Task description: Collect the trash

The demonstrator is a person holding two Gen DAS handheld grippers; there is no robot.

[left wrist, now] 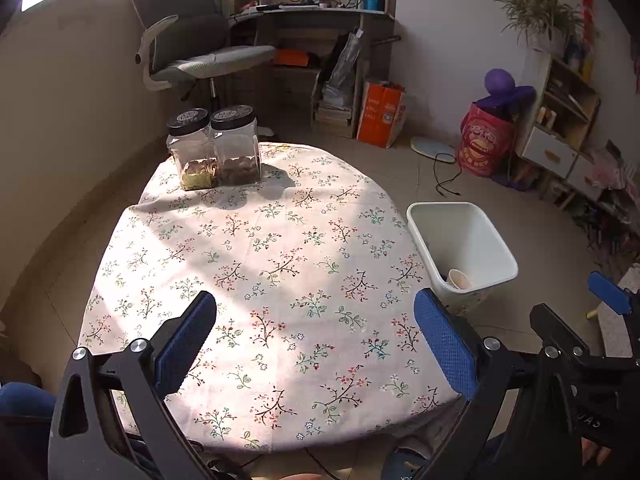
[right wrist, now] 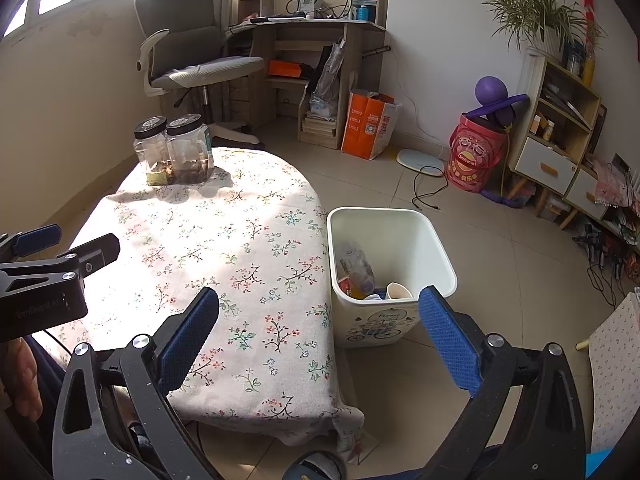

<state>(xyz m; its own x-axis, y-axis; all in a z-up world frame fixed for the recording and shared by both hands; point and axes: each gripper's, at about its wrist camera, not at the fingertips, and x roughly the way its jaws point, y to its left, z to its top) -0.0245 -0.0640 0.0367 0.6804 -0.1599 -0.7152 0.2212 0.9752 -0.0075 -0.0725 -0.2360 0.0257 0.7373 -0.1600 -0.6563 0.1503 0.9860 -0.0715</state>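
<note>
My left hand-held gripper [left wrist: 316,332] hangs over the near edge of the desk [left wrist: 280,240], its blue pads spread wide with nothing between them. My right hand-held gripper [right wrist: 320,332] is just as wide apart and empty, held past the desk's right edge, with one finger over the floral cloth and the other in front of the waste bin [right wrist: 436,240].

That white waste bin stands on the floor, just beside the right edge of the desk. Inside it I see the collected trash: a crumpled clear plastic bottle [right wrist: 356,266] lying against the left wall, a paper cup [right wrist: 398,291] tipped on its side near the front wall, and some small scraps between them that I cannot make out. From the left wrist view only the paper cup [left wrist: 459,279] shows in the bin.

The cloth carries nothing along its near and middle parts. At the far left corner of the desk, two clear jars with black lids [left wrist: 216,148] stand touching side by side, each partly filled with brownish contents.
</note>
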